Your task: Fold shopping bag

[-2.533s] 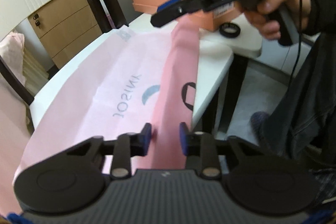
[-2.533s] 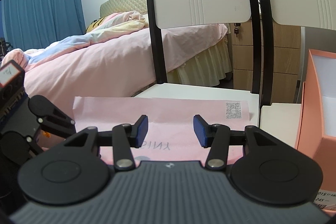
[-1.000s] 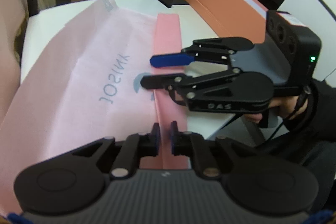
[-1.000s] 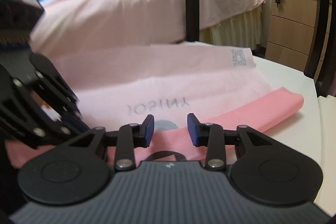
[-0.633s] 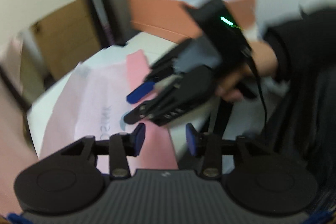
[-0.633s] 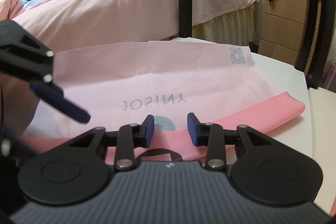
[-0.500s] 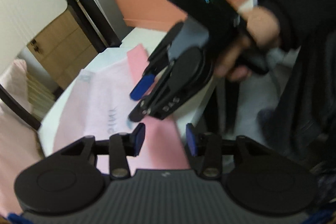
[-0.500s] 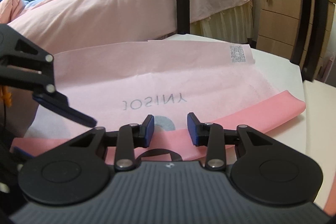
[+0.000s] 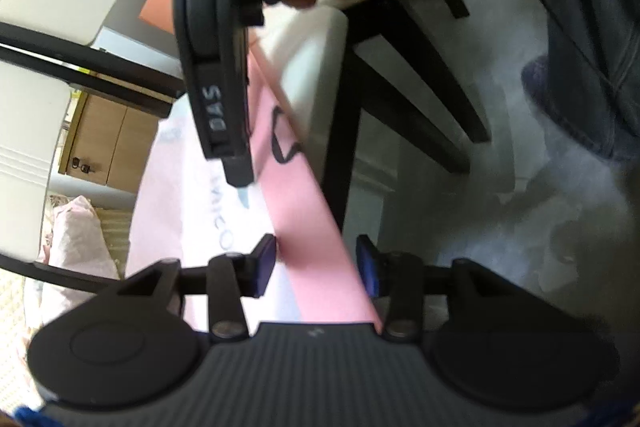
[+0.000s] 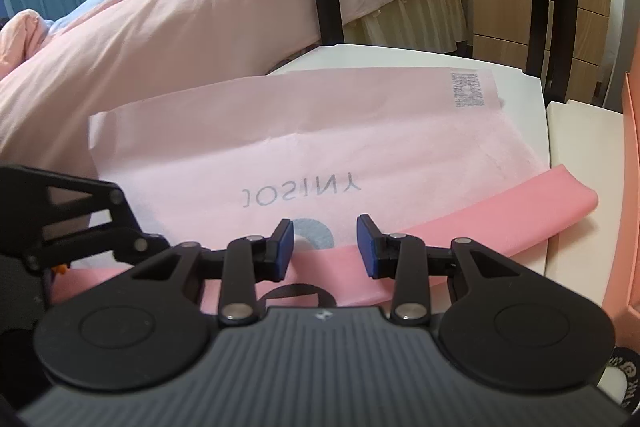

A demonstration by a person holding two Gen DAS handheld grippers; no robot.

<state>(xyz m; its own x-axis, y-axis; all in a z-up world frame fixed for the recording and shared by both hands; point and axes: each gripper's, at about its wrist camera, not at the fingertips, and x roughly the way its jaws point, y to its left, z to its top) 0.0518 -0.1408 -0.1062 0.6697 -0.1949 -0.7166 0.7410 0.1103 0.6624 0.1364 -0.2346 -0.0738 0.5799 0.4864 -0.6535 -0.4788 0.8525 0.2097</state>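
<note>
On the white tabletop [image 10: 516, 95] lies the flat pale-pink paper shopping bag [image 10: 320, 147]; both the left gripper [image 9: 316, 261] and right gripper [image 10: 325, 245] stand spread, pinching nothing, beside an orange cardboard box [image 10: 630, 187].

1. The shopping bag [image 10: 340, 143] is pale pink paper, lying flat on the white table [image 10: 520, 83] with its printed lettering facing up.
2. Its darker pink folded band [image 10: 500, 215] runs along the table's near edge, creased over the paler sheet.
3. A small code square [image 10: 466, 89] sits at the bag's corner toward the table's far side.
4. A black loop handle [image 9: 286, 143] lies on the band.
</note>
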